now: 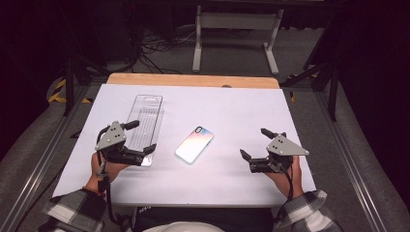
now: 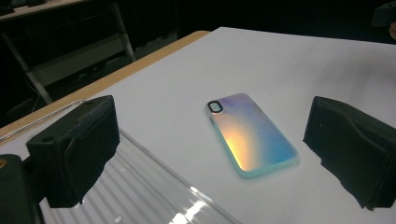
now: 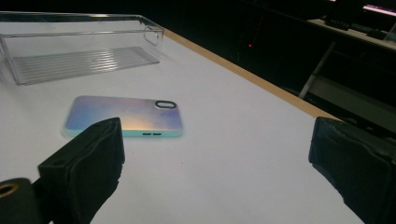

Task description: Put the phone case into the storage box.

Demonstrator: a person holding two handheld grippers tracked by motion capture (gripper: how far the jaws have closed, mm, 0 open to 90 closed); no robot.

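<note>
Table (image 1: 232,111) carries a clear tray (image 1: 145,121) at the left and a phone case (image 1: 194,144) lying flat between the left gripper (image 1: 138,137) and the right gripper (image 1: 256,145), its long side running diagonally, camera hole at the far end. Both grippers are wide open and empty; the left one, over the tray's near end, seems a little nearer to the case. From the right gripper view one sees the case's bottom edge with its port slots (image 3: 152,134), which the high view does not give.

Left gripper (image 1: 136,137) perhaps hides clear tray's (image 1: 145,113) near end.

Table (image 1: 232,104): white sheet was laid over a wooden top, wood edge (image 1: 193,80) left bare at the far side | Floor (image 1: 232,53): grey carpet, cables (image 1: 154,48) were strewn on it | Stand (image 1: 237,29): white frame was set beyond | Surroundings: kept dark, table lit from above
</note>
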